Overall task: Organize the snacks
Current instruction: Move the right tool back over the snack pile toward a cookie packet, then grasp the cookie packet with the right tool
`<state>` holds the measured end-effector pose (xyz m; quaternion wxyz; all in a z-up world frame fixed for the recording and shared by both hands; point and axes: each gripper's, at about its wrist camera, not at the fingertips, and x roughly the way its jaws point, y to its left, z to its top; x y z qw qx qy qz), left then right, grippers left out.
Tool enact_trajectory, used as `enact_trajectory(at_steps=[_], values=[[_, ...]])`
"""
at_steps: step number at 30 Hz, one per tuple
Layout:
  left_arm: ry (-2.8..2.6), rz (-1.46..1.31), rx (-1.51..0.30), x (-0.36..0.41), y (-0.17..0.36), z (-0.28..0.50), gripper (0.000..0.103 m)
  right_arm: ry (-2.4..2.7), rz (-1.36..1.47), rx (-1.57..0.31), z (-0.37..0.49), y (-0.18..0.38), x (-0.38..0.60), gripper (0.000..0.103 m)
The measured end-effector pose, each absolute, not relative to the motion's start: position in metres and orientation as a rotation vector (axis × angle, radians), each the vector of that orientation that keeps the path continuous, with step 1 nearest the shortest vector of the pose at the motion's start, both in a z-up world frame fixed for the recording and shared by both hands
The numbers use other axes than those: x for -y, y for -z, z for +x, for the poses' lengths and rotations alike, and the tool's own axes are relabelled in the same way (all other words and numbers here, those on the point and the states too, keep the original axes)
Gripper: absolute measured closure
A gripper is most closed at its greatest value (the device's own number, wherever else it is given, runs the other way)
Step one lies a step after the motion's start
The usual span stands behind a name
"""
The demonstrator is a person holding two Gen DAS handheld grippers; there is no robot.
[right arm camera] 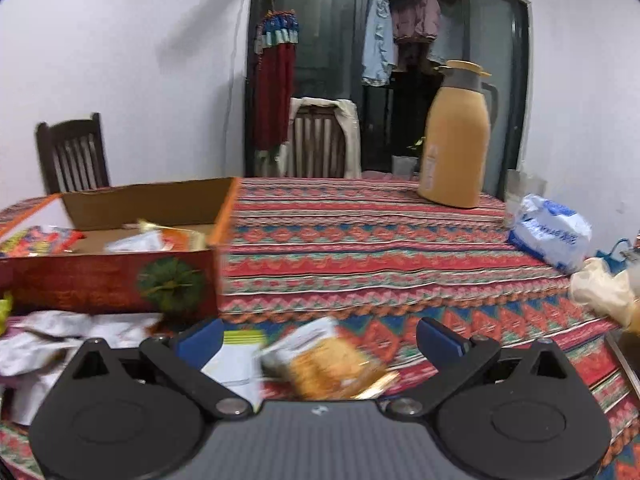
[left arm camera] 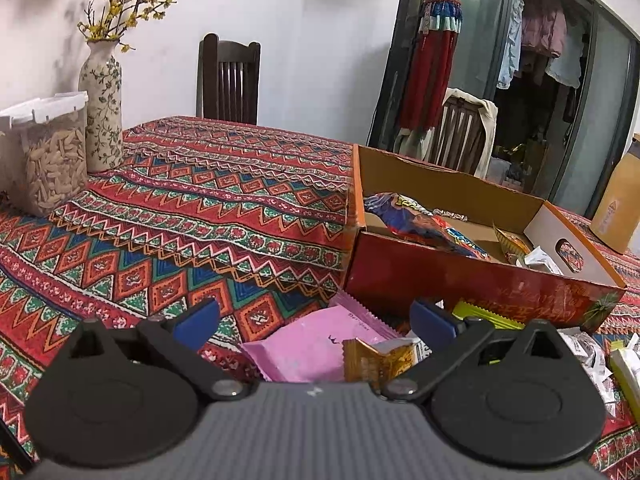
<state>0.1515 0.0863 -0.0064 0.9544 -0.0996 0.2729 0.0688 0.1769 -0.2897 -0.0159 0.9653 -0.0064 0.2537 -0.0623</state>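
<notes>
1. My left gripper [left arm camera: 314,320] is spread wide and holds nothing; it hangs low over the patterned tablecloth [left arm camera: 180,216].
2. Between its fingers lies the pink packet [left arm camera: 316,344], flat on the cloth, long axis running from about 7 o'clock to 1 o'clock. A small orange packet [left arm camera: 374,358] overlaps its 4 o'clock corner.
3. The red cardboard box [left arm camera: 472,284] stands at 1 o'clock from this claw, its near wall just beyond the pink packet. It already holds a blue-and-red bag [left arm camera: 416,224] and smaller wrappers.
4. My right gripper [right arm camera: 320,340] is also spread and empty. A blurred golden snack packet [right arm camera: 332,360] lies between its fingers, with a white-and-green packet [right arm camera: 240,356] just beside the left finger.
5. From the right claw the box sits at 10 o'clock, near.
6. I judge the left hand nearer the box; the lift must clear the near wall.
7. Open cloth spreads toward 10 o'clock of the left claw, well apart from the vase [left arm camera: 102,108] and the clear canister [left arm camera: 48,152].
8. The thermos [right arm camera: 456,136] stands far off at 1 o'clock of the right claw.
</notes>
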Motion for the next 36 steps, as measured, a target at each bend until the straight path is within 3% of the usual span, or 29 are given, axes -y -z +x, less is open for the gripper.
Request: enact_trajectory(at_steps=[15, 17, 18, 19, 24, 36], values=[[-0.155, -0.215, -0.57, -0.088, 0.008, 0.155, 0.0, 0.072, -0.151, -0.659, 0.221, 0.044, 0.293, 0.008], [-0.158, -0.215, -0.569, -0.088, 0.008, 0.155, 0.0, 0.043, -0.131, -0.666, 0.227, 0.044, 0.294, 0.018], [-0.159, -0.216, -0.568, -0.088, 0.008, 0.155, 0.0, 0.031, -0.12, -0.666, 0.228, 0.045, 0.294, 0.033], [-0.16, -0.217, -0.568, -0.088, 0.008, 0.155, 0.0, 0.021, -0.114, -0.666, 0.227, 0.046, 0.294, 0.041], [-0.154, -0.22, -0.576, -0.088, 0.009, 0.158, 0.0, -0.003, -0.149, -0.631, 0.218, 0.046, 0.286, 0.062], [-0.14, -0.23, -0.591, -0.09, 0.011, 0.16, 0.0, 0.02, -0.044, -0.377, 0.183, 0.004, 0.273, 0.066]])
